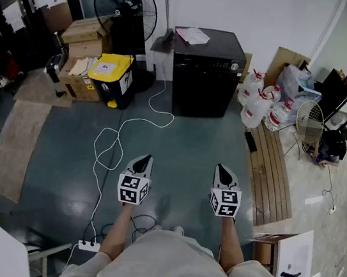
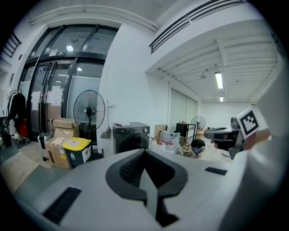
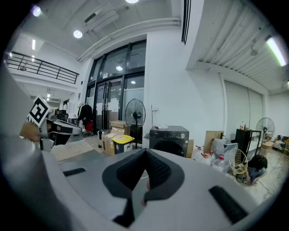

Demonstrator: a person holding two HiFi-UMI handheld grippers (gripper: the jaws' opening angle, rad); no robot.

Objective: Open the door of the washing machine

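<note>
- Left gripper (image 1: 144, 160) and right gripper (image 1: 222, 170) side by side, low over grey floor (image 1: 186, 136); jaws pressed together on both, nothing between.
- Approach step, by the look of it; calls for walking forward, parting jaws, catching the door edge.
- White cable (image 1: 118, 139) on the floor clear only in head view.
- Black front-loading washing machine (image 1: 205, 75) well ahead at the wall, shut; round door readable only in gripper views.

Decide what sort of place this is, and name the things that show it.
Probably a workshop or storage space rather than a home: a lone washing machine stands among stacked cardboard boxes, a pedestal fan and big water bottles.
</note>
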